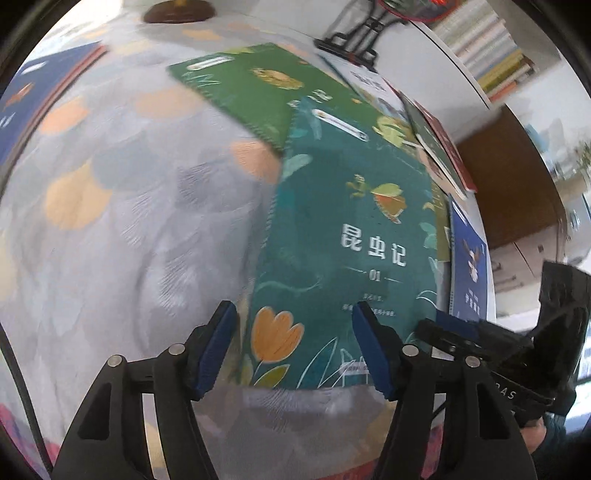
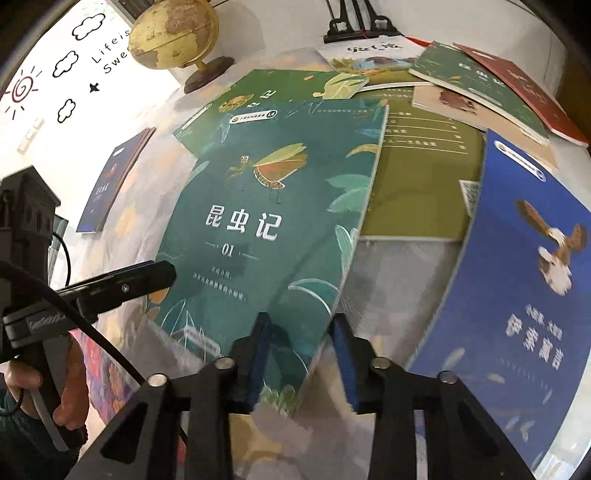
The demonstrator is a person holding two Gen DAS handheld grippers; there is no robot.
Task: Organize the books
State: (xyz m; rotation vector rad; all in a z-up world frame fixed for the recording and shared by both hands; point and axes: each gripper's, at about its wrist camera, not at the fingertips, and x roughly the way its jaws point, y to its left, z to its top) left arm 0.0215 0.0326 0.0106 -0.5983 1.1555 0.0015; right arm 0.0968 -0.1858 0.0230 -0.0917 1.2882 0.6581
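Observation:
A teal book marked 01 (image 1: 354, 236) lies tilted, its near corner lifted, over a green book (image 1: 258, 88) on the patterned cloth; it also shows in the right wrist view (image 2: 273, 221). My left gripper (image 1: 295, 347) is open, its fingers either side of the teal book's near left part. My right gripper (image 2: 303, 354) has its jaws around the teal book's lower right corner with a gap still showing. It appears from the side in the left wrist view (image 1: 454, 332). A blue book with a bird (image 2: 524, 258) lies to the right.
An olive book (image 2: 421, 184), a dark green book (image 2: 476, 85), a red book (image 2: 535, 92) and a white book (image 2: 365, 51) lie scattered behind. A blue book (image 2: 110, 184) lies apart at left. A globe (image 2: 173, 33) and a black stand (image 2: 358, 22) are at the back.

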